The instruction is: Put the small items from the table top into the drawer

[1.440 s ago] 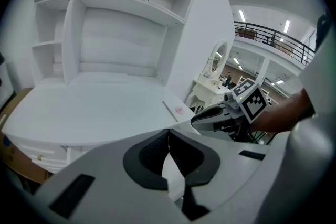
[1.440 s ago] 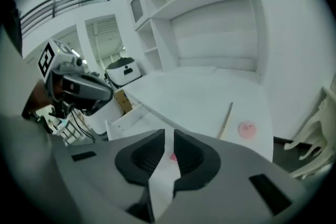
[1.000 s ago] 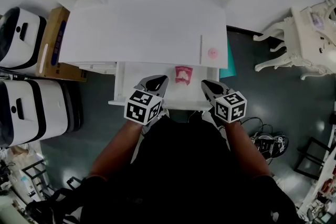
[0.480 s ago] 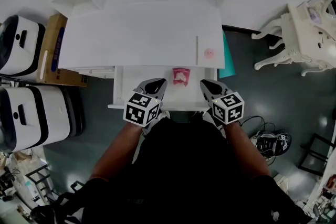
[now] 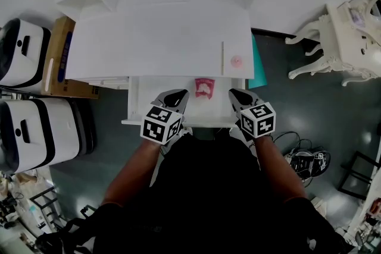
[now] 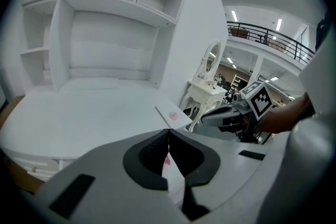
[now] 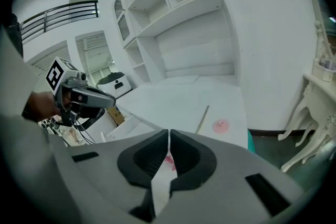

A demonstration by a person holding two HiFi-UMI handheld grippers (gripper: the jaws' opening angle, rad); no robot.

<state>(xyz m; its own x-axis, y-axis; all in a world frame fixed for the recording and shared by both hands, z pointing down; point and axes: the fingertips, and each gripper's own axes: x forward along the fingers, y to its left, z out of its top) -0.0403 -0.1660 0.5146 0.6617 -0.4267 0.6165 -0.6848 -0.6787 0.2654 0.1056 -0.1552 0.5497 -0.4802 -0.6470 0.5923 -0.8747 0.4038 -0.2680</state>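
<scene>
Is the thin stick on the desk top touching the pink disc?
Apart. The right gripper view shows bare white desk between the thin stick and the pink disc.

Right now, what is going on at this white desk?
A person holds tongs in each hand at the open drawer of a white desk. The left tongs and the right tongs are both shut and empty. A red item lies in the drawer; a pink round item and a thin stick are on the desk top.

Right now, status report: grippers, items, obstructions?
Left gripper, right gripper shut, empty. Red item in open drawer; pink disc, thin stick on table top. No obstruction.
</scene>
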